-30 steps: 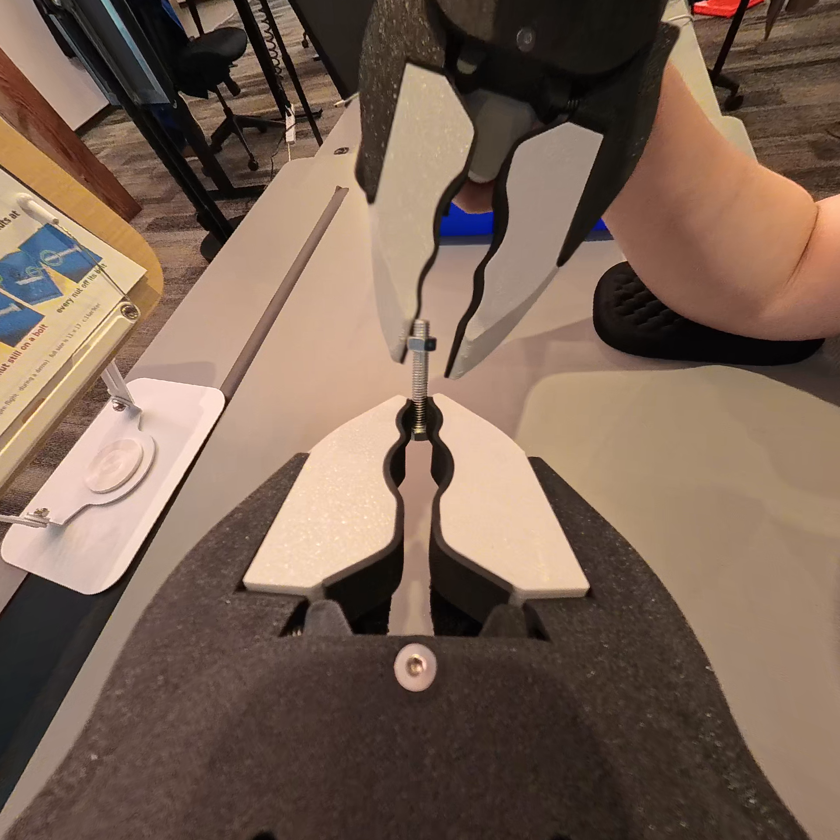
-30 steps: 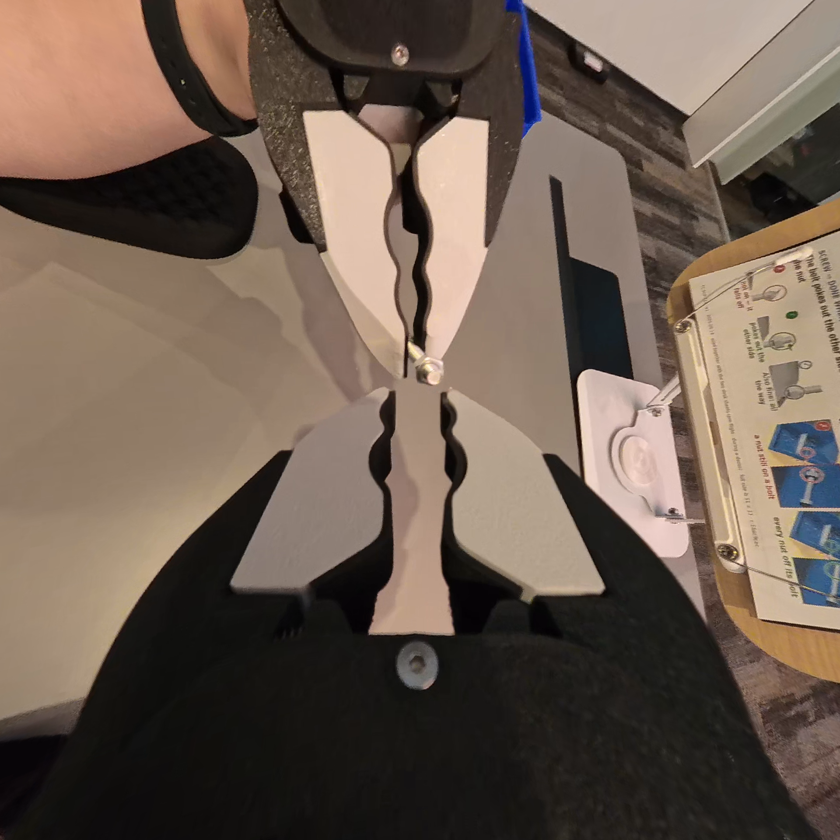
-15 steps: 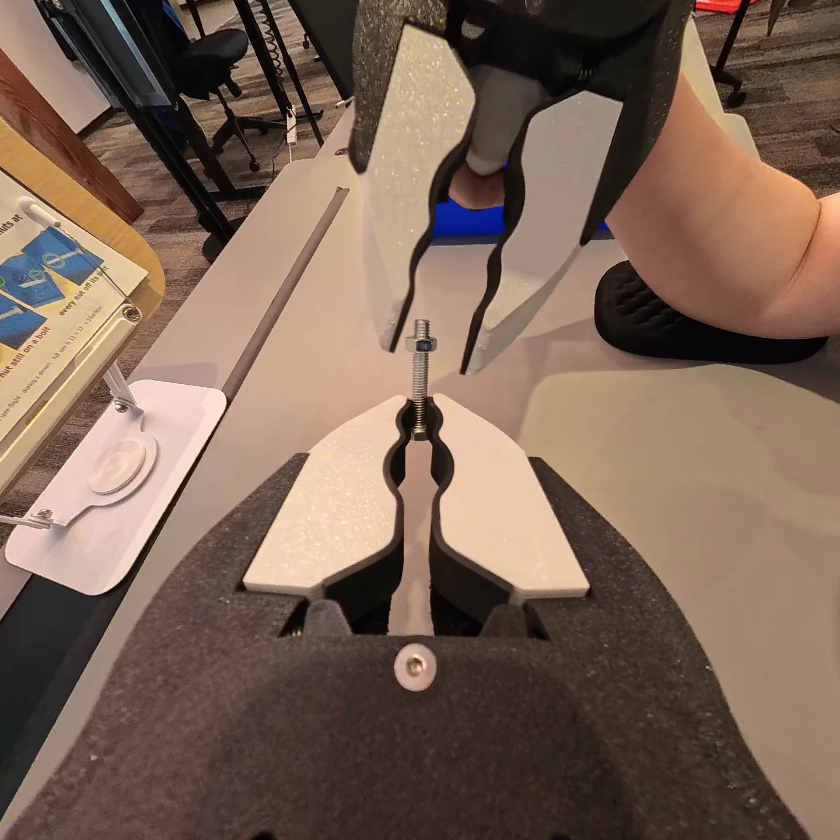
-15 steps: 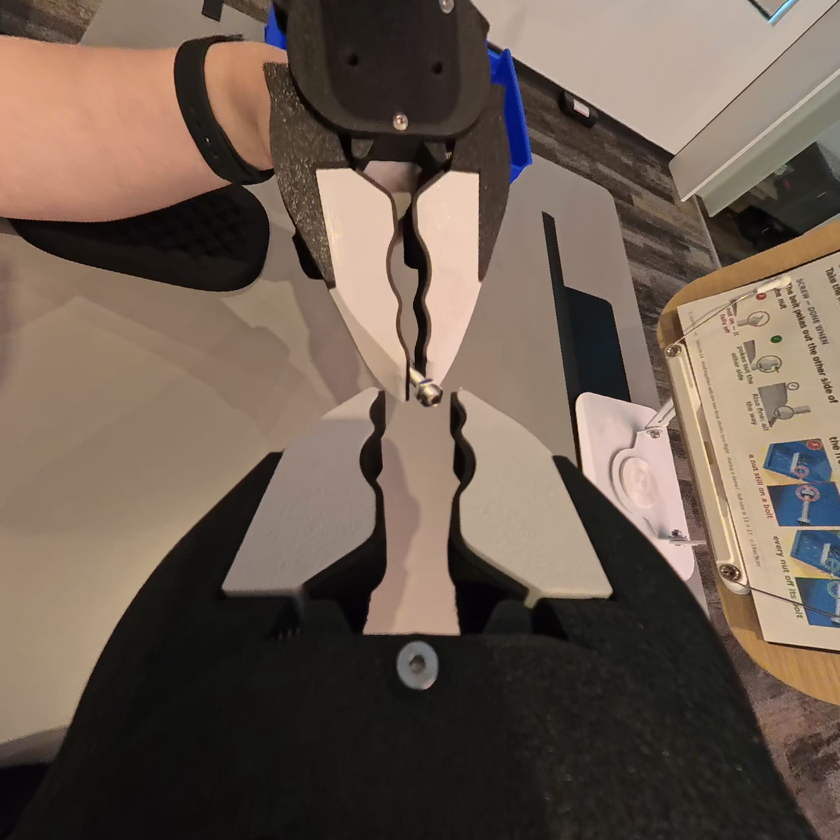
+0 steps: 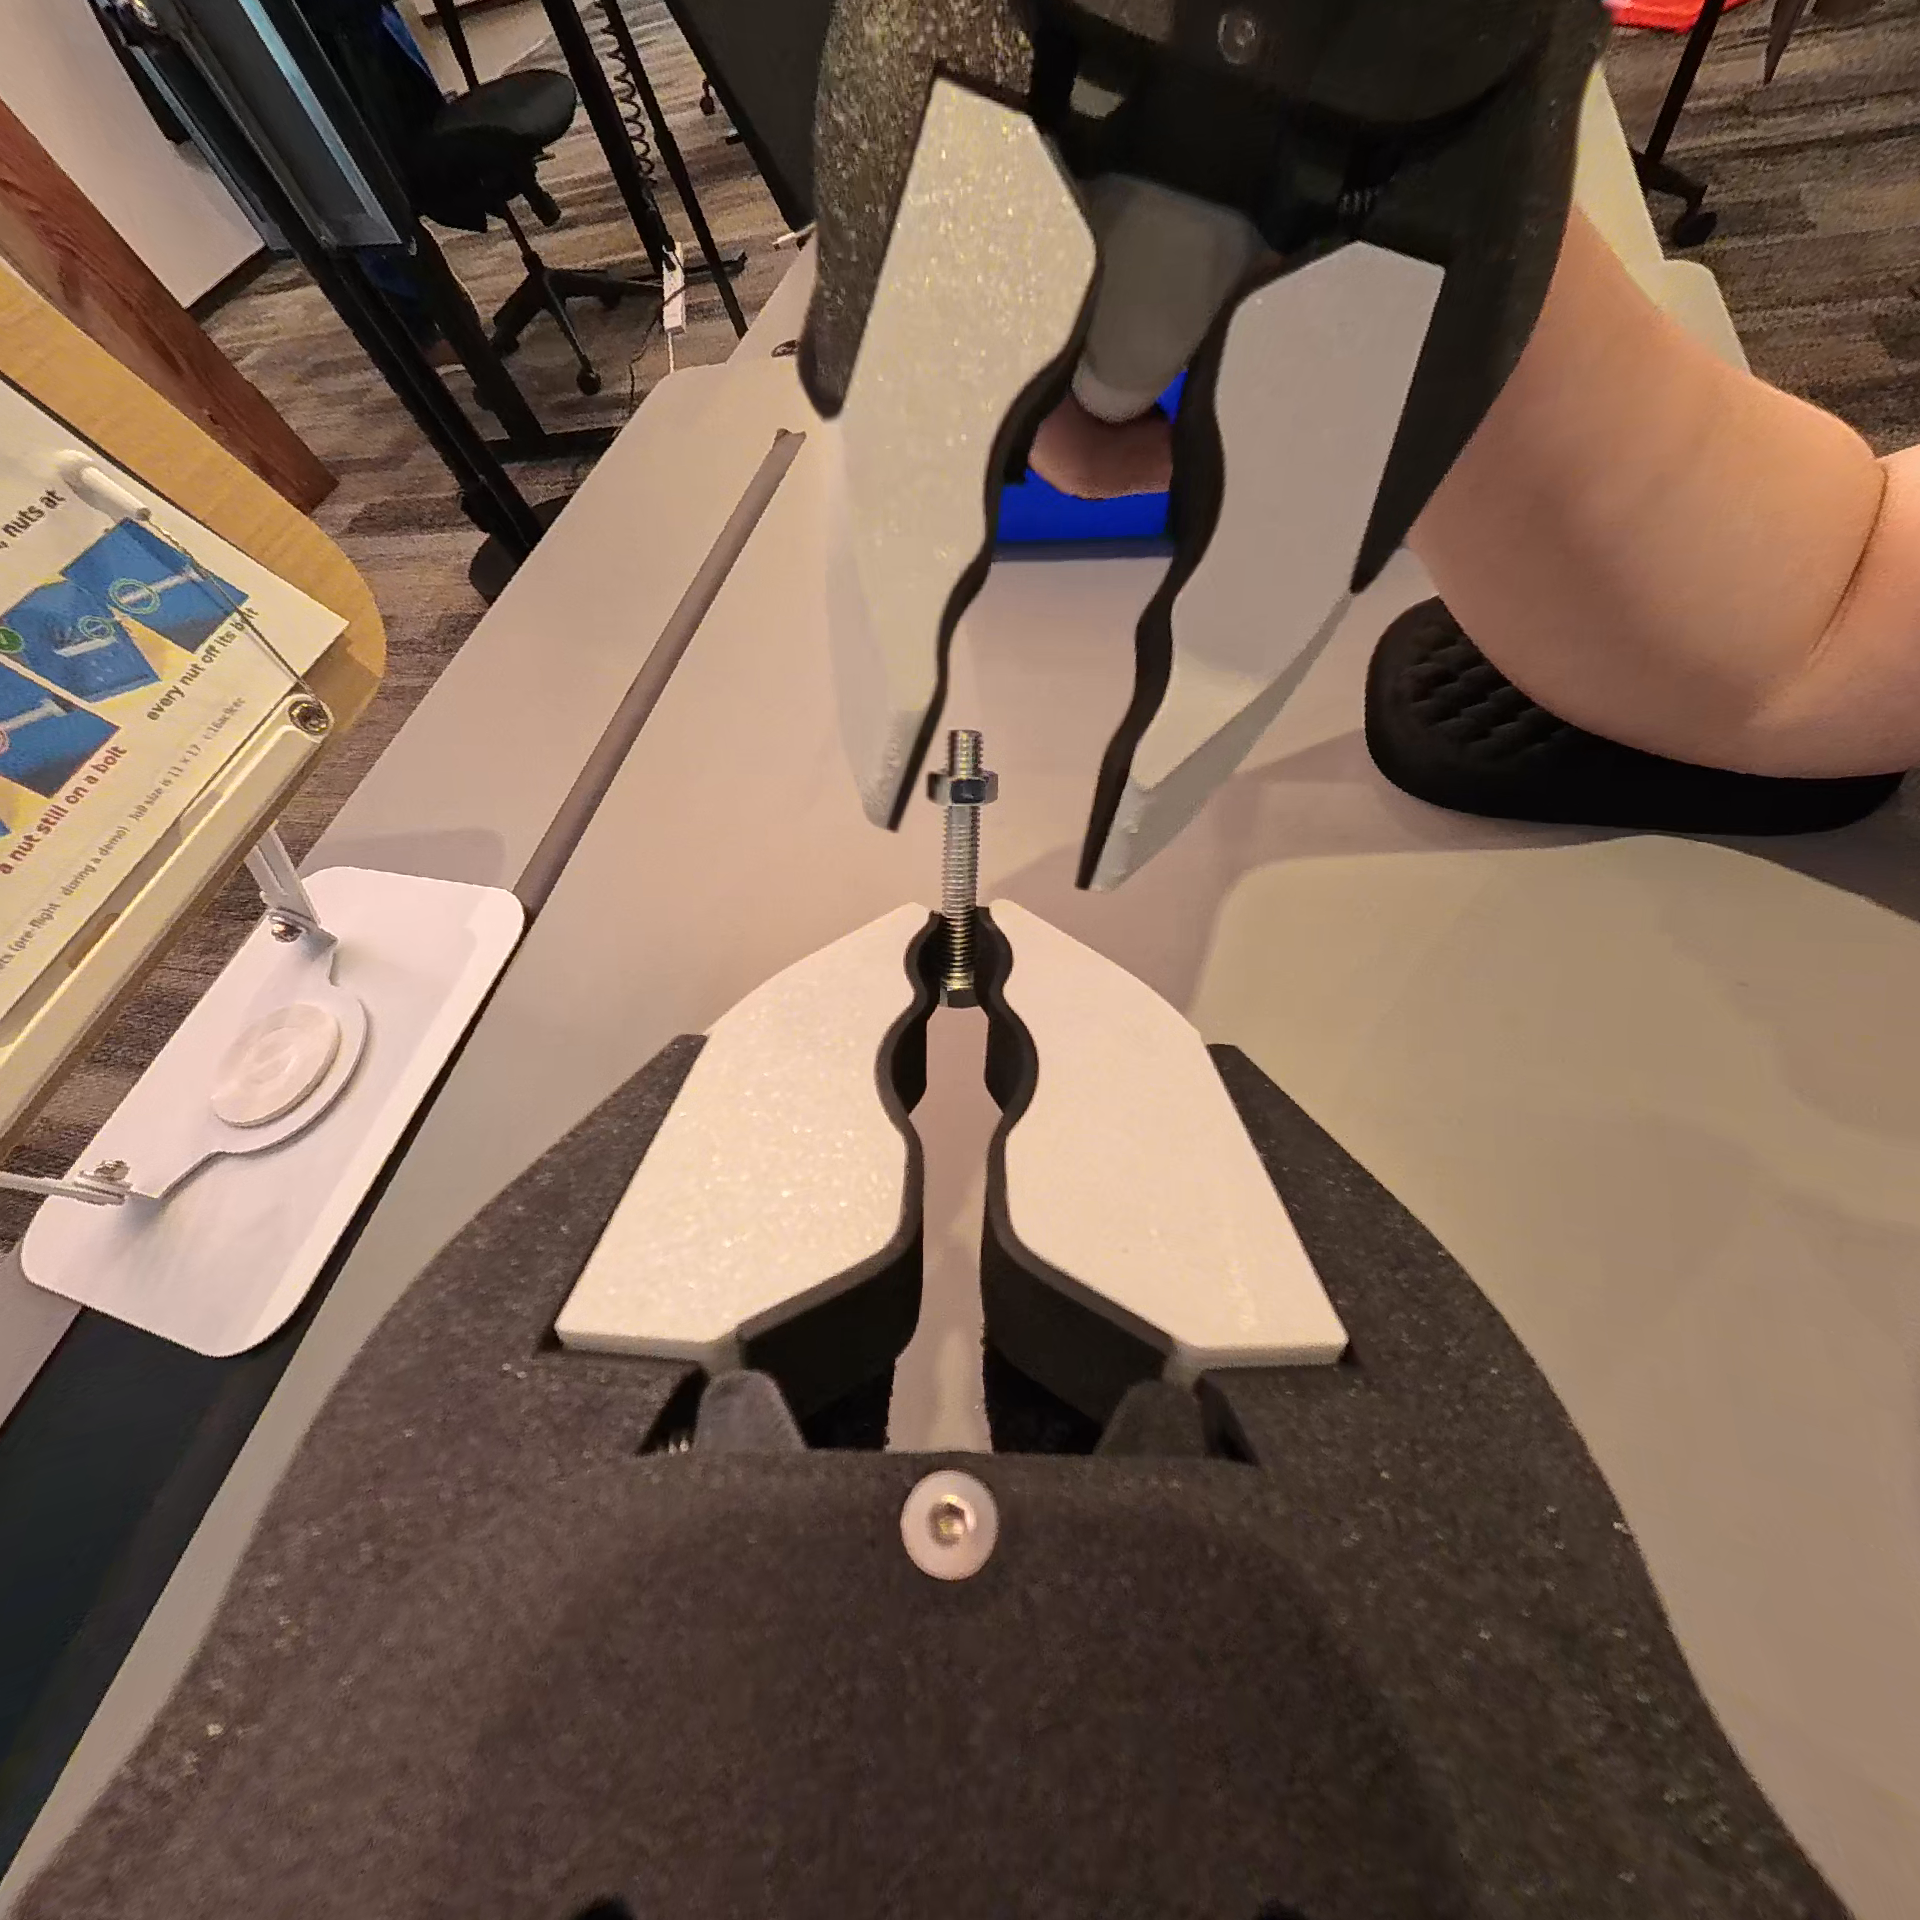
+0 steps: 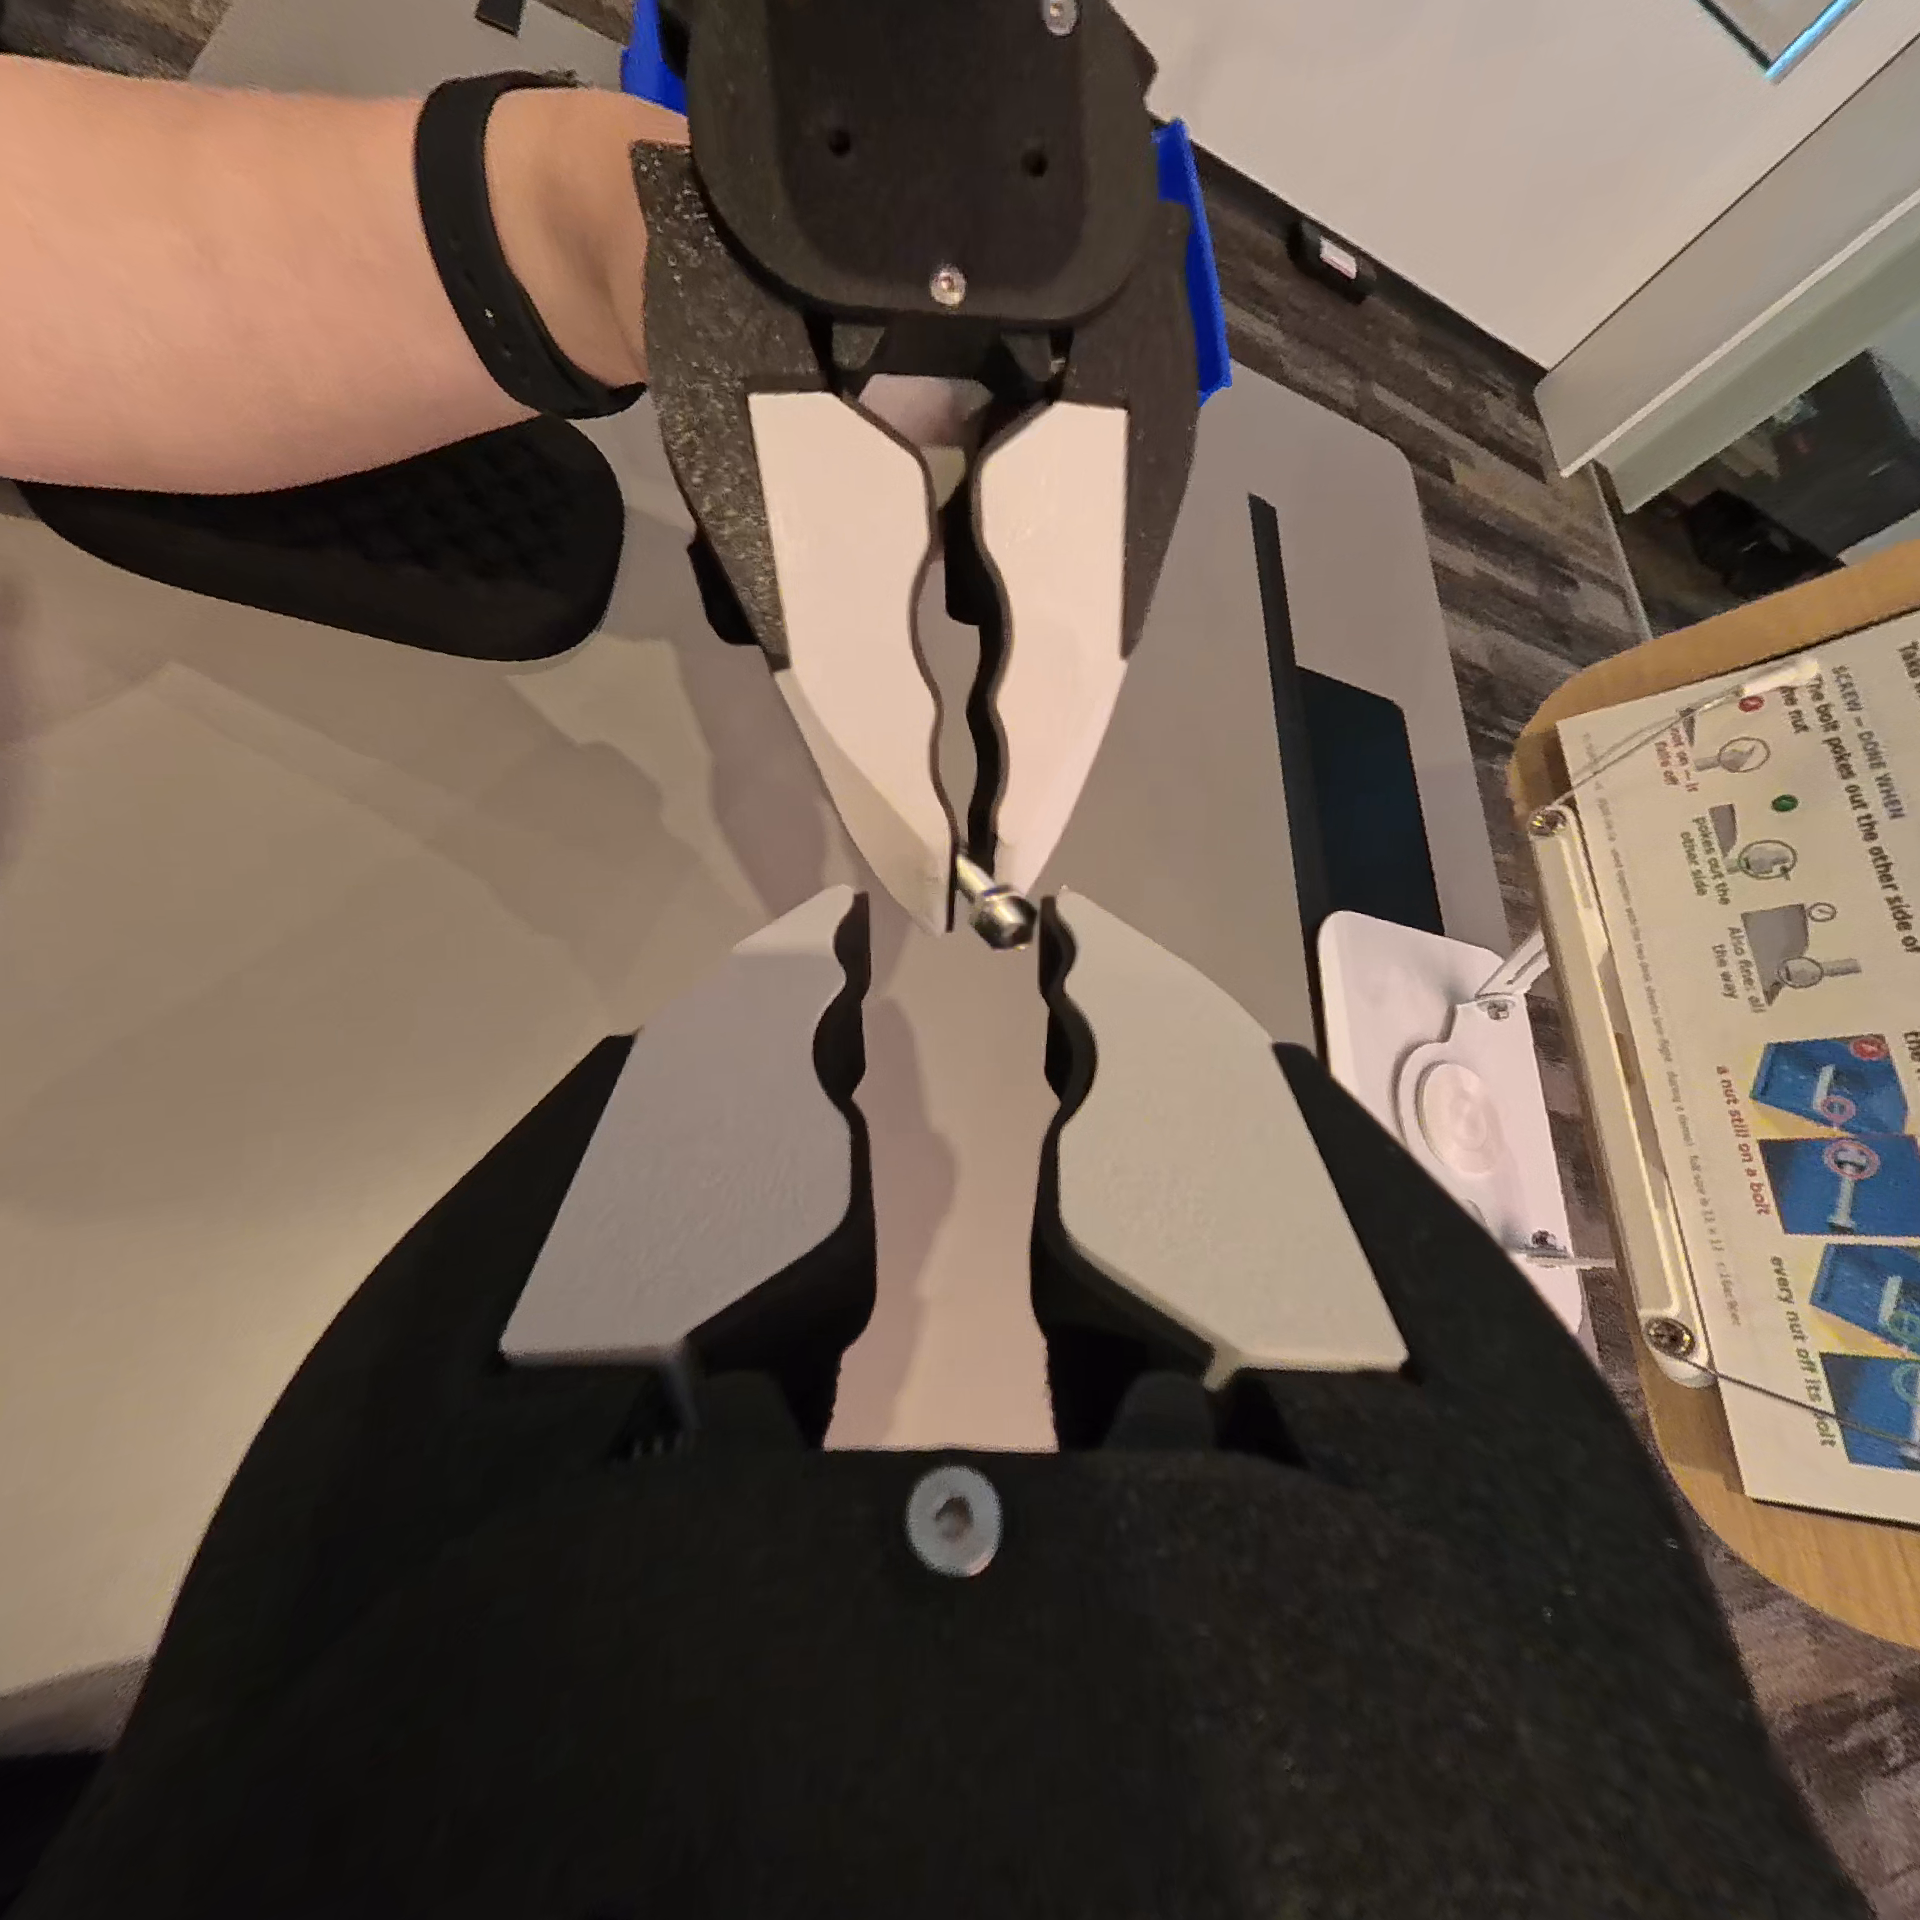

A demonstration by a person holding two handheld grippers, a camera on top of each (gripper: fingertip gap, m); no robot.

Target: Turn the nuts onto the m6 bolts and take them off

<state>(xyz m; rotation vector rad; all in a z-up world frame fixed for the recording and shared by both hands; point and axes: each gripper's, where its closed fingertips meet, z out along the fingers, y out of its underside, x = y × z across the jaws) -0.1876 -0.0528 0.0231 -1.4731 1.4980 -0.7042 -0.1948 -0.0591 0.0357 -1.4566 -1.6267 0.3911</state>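
Bolt: a thin threaded silver bolt (image 5: 957,873) stands straight out from the tips of the left gripper, above the grey table; its head end sits pinched in the first notch between the fingers.
Nut: a silver hex nut (image 5: 963,787) sits on the bolt close to its free end, with a short stub of thread showing beyond it.
Left gripper: the left gripper (image 5: 957,920) has its white fingers (image 5: 790,1122) drawn in narrow around the bolt, tips nearly meeting.
Right gripper: the right gripper (image 5: 987,857) faces the left one from the far side, its two white fingers spread wide on either side of the nut; one fingertip is just beside the nut, and contact cannot be told.
Right wrist view: the bolt (image 6: 995,914) points toward the camera from the tips of the left gripper (image 6: 971,904), between the spread tips of the right gripper (image 6: 951,920).
Arms: a bare forearm (image 5: 1621,540) lies on a black padded rest (image 5: 1538,769); the other wrist wears a black band (image 6: 488,260).
Table: plain grey surface (image 5: 1558,1091).
Left edge: a white stand base (image 5: 312,1091) holds up an instruction card (image 5: 114,665).
Behind: part of a blue bin (image 5: 1081,514) shows between the right gripper's fingers.
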